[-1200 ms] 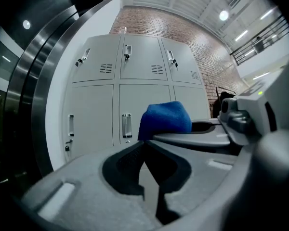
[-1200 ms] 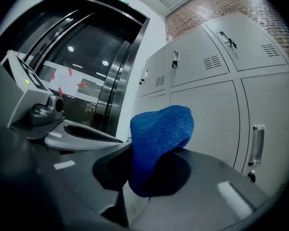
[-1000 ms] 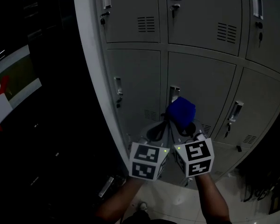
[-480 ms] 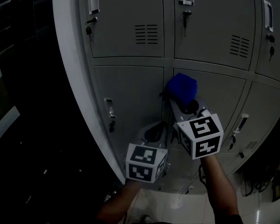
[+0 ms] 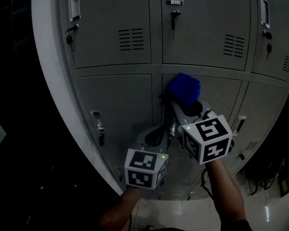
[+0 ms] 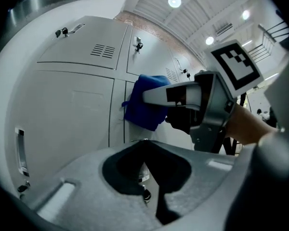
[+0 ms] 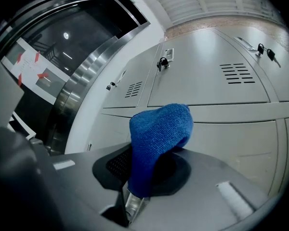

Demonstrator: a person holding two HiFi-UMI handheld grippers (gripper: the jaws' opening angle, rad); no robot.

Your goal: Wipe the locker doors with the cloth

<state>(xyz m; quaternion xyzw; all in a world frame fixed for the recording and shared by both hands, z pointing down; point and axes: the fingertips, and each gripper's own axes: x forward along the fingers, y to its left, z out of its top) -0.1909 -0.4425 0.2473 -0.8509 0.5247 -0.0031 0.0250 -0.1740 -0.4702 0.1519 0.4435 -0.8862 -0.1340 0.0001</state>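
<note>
A bank of grey locker doors (image 5: 118,107) fills the head view. My right gripper (image 5: 177,100) is shut on a blue cloth (image 5: 184,89), which is bunched over its tips and lies against the top left corner of the middle-row centre door (image 5: 212,97), close to the seam. In the right gripper view the cloth (image 7: 159,126) drapes over the jaws and hides the tips. My left gripper (image 5: 167,129) hangs lower, just below and left of the right one, jaws shut with nothing in them. In the left gripper view, the cloth (image 6: 144,102) shows ahead on the door.
Each door has a handle with a key lock (image 5: 73,8) and a vent grille (image 5: 131,38). The locker bank's rounded side edge (image 5: 53,100) borders a dark wall on the left. Cables (image 5: 269,182) lie at the lower right above the glossy floor (image 5: 183,211).
My right gripper has carried the cloth up the centre door, from beside its handle to its top corner. My left gripper has stayed low and dropped behind the right one.
</note>
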